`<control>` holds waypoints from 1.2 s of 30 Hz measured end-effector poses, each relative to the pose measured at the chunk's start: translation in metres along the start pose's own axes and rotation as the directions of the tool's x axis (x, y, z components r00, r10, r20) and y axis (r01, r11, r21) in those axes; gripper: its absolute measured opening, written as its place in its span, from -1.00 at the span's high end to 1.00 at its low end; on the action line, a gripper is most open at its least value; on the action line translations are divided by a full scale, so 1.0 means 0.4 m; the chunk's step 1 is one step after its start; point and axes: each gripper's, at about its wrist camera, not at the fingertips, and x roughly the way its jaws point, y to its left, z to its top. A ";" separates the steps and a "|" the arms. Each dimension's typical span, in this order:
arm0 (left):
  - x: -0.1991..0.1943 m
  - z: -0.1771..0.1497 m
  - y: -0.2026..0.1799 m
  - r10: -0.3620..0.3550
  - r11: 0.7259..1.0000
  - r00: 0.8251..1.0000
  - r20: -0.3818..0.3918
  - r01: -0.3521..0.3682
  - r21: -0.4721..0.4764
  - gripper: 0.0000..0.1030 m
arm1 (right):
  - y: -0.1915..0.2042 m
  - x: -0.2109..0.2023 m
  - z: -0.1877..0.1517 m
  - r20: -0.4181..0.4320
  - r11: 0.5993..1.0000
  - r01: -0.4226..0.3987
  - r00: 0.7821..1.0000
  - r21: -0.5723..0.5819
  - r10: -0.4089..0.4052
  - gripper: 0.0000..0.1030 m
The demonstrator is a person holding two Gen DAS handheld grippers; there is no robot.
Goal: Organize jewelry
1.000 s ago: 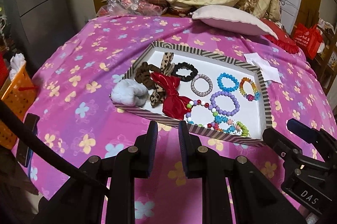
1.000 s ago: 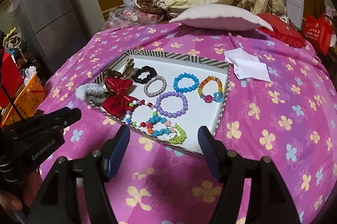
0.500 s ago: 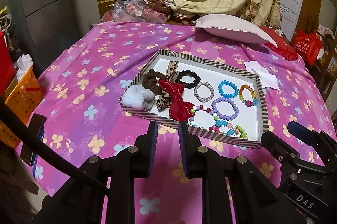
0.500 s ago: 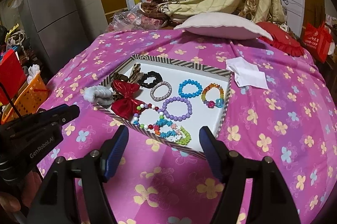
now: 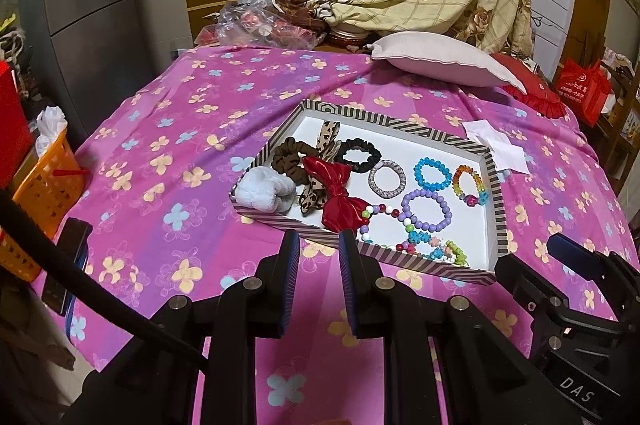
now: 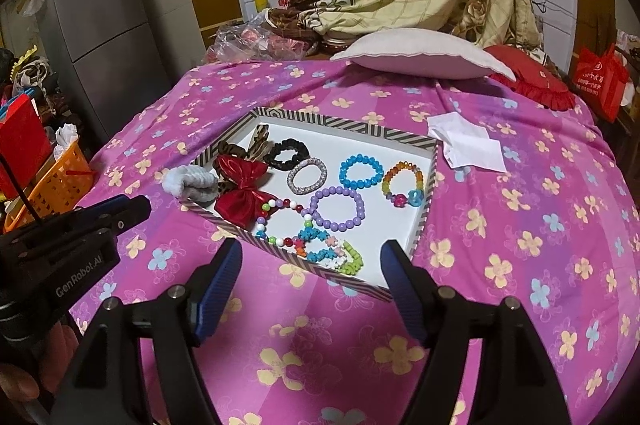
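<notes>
A striped tray (image 5: pixel 400 124) (image 6: pixel 348 123) with a white floor lies on the pink flowered bedspread. It holds a red bow (image 5: pixel 338 191) (image 6: pixel 242 191), a purple bead bracelet (image 5: pixel 426 209) (image 6: pixel 337 207), a blue bracelet (image 5: pixel 432 173), a rainbow bracelet (image 5: pixel 471 183), a silver one (image 5: pixel 387 177), black (image 5: pixel 360 155) and brown (image 5: pixel 290 161) scrunchies and mixed beads (image 6: pixel 320 245). A white fluffy scrunchie (image 5: pixel 264 191) rests on its left rim. My left gripper (image 5: pixel 319 257) hovers before the tray's near edge, narrowly open and empty. My right gripper (image 6: pixel 313 257) hovers over the near corner, its jaws opening, empty.
A white folded paper (image 6: pixel 466 143) lies right of the tray, with a pale pillow (image 5: pixel 444 59) and a red cushion (image 6: pixel 532 81) behind. An orange basket (image 5: pixel 48 177) and a dark phone (image 5: pixel 68 265) sit at the bed's left edge. A grey fridge (image 6: pixel 104 25) stands far left.
The right gripper's jaws have spread a little wider. Both grippers hover almost where they were, and nothing in the tray has moved.
</notes>
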 end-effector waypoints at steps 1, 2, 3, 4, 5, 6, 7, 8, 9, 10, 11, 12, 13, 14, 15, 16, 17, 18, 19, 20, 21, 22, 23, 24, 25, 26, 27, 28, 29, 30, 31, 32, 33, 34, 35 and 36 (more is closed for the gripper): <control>0.001 -0.001 0.000 0.000 1.000 1.000 0.000 0.000 0.000 0.21 | 0.000 0.000 0.000 -0.001 1.000 -0.001 1.000 -0.001 0.001 -0.45; -0.001 0.000 0.001 0.000 1.000 1.000 0.000 0.000 -0.004 0.21 | 0.000 0.000 -0.001 -0.001 1.000 -0.001 1.000 -0.001 0.001 -0.46; -0.001 0.000 0.002 0.000 1.000 1.000 -0.001 0.000 -0.005 0.21 | 0.000 0.000 -0.001 -0.001 1.000 -0.001 1.000 -0.001 0.001 -0.46; -0.002 0.001 0.002 0.000 1.000 1.000 -0.002 0.000 -0.005 0.21 | 0.001 0.000 -0.001 -0.002 1.000 -0.002 1.000 -0.001 0.002 -0.46; -0.001 0.001 0.002 0.000 1.000 1.000 -0.002 0.000 -0.002 0.21 | 0.002 0.001 -0.001 -0.003 1.000 -0.003 1.000 -0.002 0.003 -0.46; -0.001 0.001 0.003 0.001 1.000 1.000 -0.002 -0.001 -0.002 0.21 | 0.004 0.002 -0.002 -0.003 1.000 -0.004 1.000 -0.004 0.004 -0.46; -0.001 0.001 0.002 0.001 1.000 1.000 -0.001 -0.001 -0.002 0.21 | 0.005 0.003 -0.002 -0.005 1.000 -0.004 1.000 -0.006 0.004 -0.46; -0.002 0.001 0.002 0.002 1.000 1.000 -0.002 -0.002 -0.001 0.21 | 0.006 0.004 -0.002 -0.005 1.000 -0.004 1.000 -0.007 0.004 -0.46; 0.000 0.001 0.002 0.001 1.000 1.000 -0.002 -0.001 -0.001 0.21 | 0.006 0.004 -0.002 -0.007 1.000 -0.004 1.000 -0.008 0.004 -0.46; -0.001 0.001 0.002 0.001 1.000 1.000 -0.003 -0.001 -0.001 0.21 | 0.006 0.005 -0.003 -0.008 1.000 -0.005 1.000 -0.008 0.005 -0.46; -0.001 0.001 0.003 0.003 1.000 1.000 -0.003 -0.003 0.000 0.21 | 0.005 0.006 -0.003 -0.008 1.000 -0.005 1.000 -0.007 0.005 -0.46; 0.000 0.000 0.002 0.002 1.000 1.000 -0.003 -0.002 -0.002 0.21 | 0.005 0.006 -0.003 -0.007 1.000 -0.005 1.000 -0.007 0.005 -0.46; 0.001 0.000 0.002 0.003 1.000 1.000 -0.005 -0.003 -0.002 0.21 | 0.005 0.007 -0.003 -0.008 1.000 -0.005 1.000 -0.007 0.005 -0.46; 0.001 0.000 0.004 0.004 1.000 1.000 -0.007 -0.004 -0.002 0.21 | 0.005 0.006 -0.003 -0.009 1.000 -0.004 1.000 -0.007 0.004 -0.46; 0.005 -0.003 0.006 0.005 1.000 1.000 -0.009 -0.005 -0.002 0.21 | 0.004 0.007 -0.004 -0.010 1.000 -0.005 1.000 -0.007 0.005 -0.46; 0.006 -0.004 0.007 0.006 1.000 1.000 -0.010 -0.006 -0.002 0.21 | 0.004 0.009 -0.005 -0.013 1.000 -0.005 1.000 -0.008 0.005 -0.46; 0.009 -0.005 0.009 0.006 1.000 1.000 -0.012 -0.006 -0.002 0.21 | 0.004 0.010 -0.006 -0.015 1.000 -0.005 1.000 -0.009 0.005 -0.46; 0.012 -0.007 0.008 0.006 1.000 1.000 -0.013 -0.006 -0.001 0.21 | 0.004 0.013 -0.007 -0.017 1.000 -0.004 1.000 -0.010 0.004 -0.46; 0.011 -0.007 0.009 0.008 1.000 1.000 -0.013 -0.008 -0.001 0.21 | 0.003 0.014 -0.007 -0.019 1.000 -0.004 1.000 -0.010 0.004 -0.46; 0.012 -0.007 0.008 0.007 1.000 1.000 -0.012 -0.007 -0.001 0.21 | 0.002 0.015 -0.008 -0.020 1.000 -0.005 1.000 -0.009 0.005 -0.46; 0.012 -0.007 0.010 0.007 1.000 1.000 -0.011 -0.007 0.000 0.21 | 0.001 0.017 -0.008 -0.021 1.000 -0.005 1.000 -0.008 0.005 -0.46; 0.013 -0.007 0.009 0.007 1.000 1.000 -0.012 -0.007 0.001 0.21 | 0.001 0.017 -0.008 -0.022 1.000 -0.006 1.000 -0.007 0.006 -0.46; 0.013 -0.007 0.010 0.008 1.000 1.000 -0.012 -0.008 0.002 0.21 | 0.000 0.019 -0.008 -0.024 1.000 -0.006 1.000 -0.007 0.006 -0.46; 0.012 -0.007 0.008 0.008 1.000 1.000 -0.012 -0.008 0.000 0.21 | -0.001 0.019 -0.008 -0.024 1.000 -0.006 1.000 -0.007 0.006 -0.46; 0.012 -0.007 0.007 0.008 1.000 1.000 -0.013 -0.008 -0.001 0.21 | -0.001 0.019 -0.008 -0.024 1.000 -0.006 1.000 -0.007 0.006 -0.46; 0.012 -0.007 0.007 0.008 1.000 1.000 -0.015 -0.008 -0.001 0.21 | 0.000 0.020 -0.008 -0.025 1.000 -0.006 1.000 -0.008 0.006 -0.46; 0.016 -0.006 0.008 0.008 1.000 1.000 -0.017 -0.008 0.000 0.21 | 0.000 0.020 -0.008 -0.026 1.000 -0.006 1.000 -0.008 0.006 -0.46; 0.019 -0.006 0.008 0.008 1.000 1.000 -0.019 -0.008 0.001 0.21 | 0.000 0.020 -0.008 -0.027 1.000 -0.006 1.000 -0.009 0.006 -0.46; 0.022 -0.006 0.008 0.009 1.000 1.000 -0.022 -0.009 0.003 0.21 | 0.000 0.021 -0.008 -0.028 1.000 -0.006 1.000 -0.011 0.006 -0.46; 0.023 -0.006 0.008 0.009 1.000 1.000 -0.023 -0.009 0.004 0.21 | 0.000 0.022 -0.007 -0.027 1.000 -0.005 1.000 -0.010 0.005 -0.46; 0.025 -0.006 0.009 0.011 1.000 1.000 -0.023 -0.010 0.006 0.21 | 0.000 0.023 -0.008 -0.029 1.000 -0.006 1.000 -0.011 0.005 -0.46; 0.026 -0.005 0.007 0.012 1.000 1.000 -0.024 -0.011 0.009 0.21 | 0.000 0.024 -0.008 -0.031 1.000 -0.006 0.999 -0.012 0.006 -0.46; 0.026 -0.005 0.007 0.012 1.000 1.000 -0.023 -0.012 0.009 0.21 | 0.000 0.023 -0.008 -0.032 1.000 -0.005 0.999 -0.011 0.005 -0.46; 0.026 -0.005 0.008 0.013 1.000 1.000 -0.022 -0.012 0.009 0.21 | 0.001 0.025 -0.008 -0.034 1.000 -0.005 0.999 -0.012 0.005 -0.46; 0.025 -0.006 0.006 0.012 1.000 1.000 -0.023 -0.011 0.007 0.21 | 0.000 0.026 -0.007 -0.035 1.000 -0.005 0.999 -0.013 0.005 -0.46; 0.026 -0.006 0.006 0.012 1.000 1.000 -0.022 -0.012 0.007 0.21 | 0.000 0.027 -0.007 -0.035 1.000 -0.004 0.999 -0.014 0.004 -0.46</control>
